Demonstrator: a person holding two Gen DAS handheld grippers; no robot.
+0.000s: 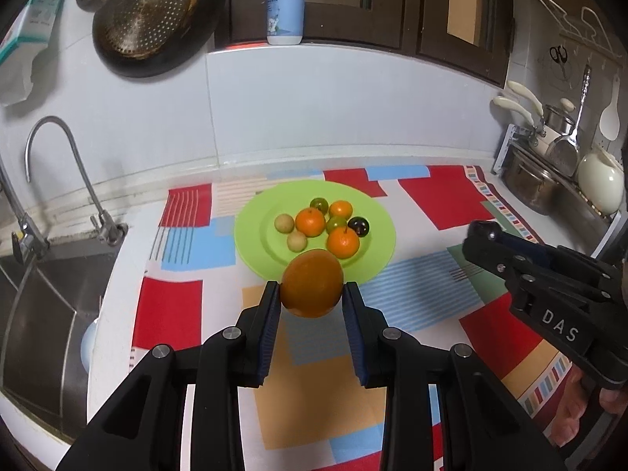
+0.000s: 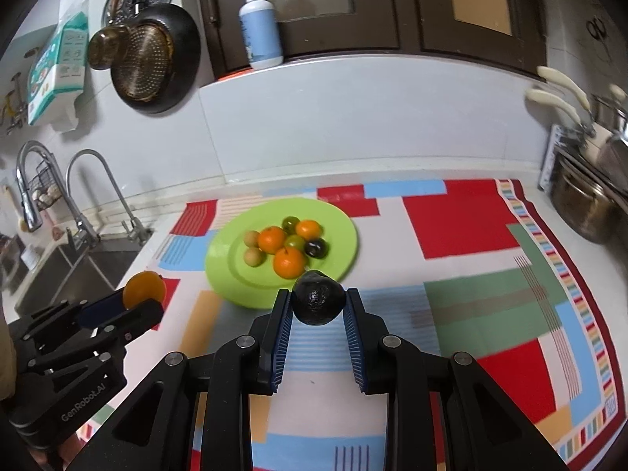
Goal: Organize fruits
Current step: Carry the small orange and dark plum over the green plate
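My left gripper [image 1: 312, 294] is shut on a large orange [image 1: 312, 288] and holds it above the mat, just in front of the green plate [image 1: 255, 231]. It also shows in the right wrist view [image 2: 143, 289]. My right gripper [image 2: 318, 300] is shut on a dark avocado [image 2: 318, 302] near the plate's front edge [image 2: 223, 278]. The plate holds several small fruits: oranges [image 1: 343, 242], pale green ones [image 1: 284, 223] and a dark plum [image 1: 359, 226].
A colourful patterned mat [image 1: 431, 196] covers the counter. A sink [image 1: 39, 294] with a tap [image 1: 59, 165] lies at the left. Pots and utensils [image 1: 549, 157] stand at the right. A soap bottle [image 1: 285, 4] stands on the back ledge. A pan [image 1: 153, 19] hangs on the wall.
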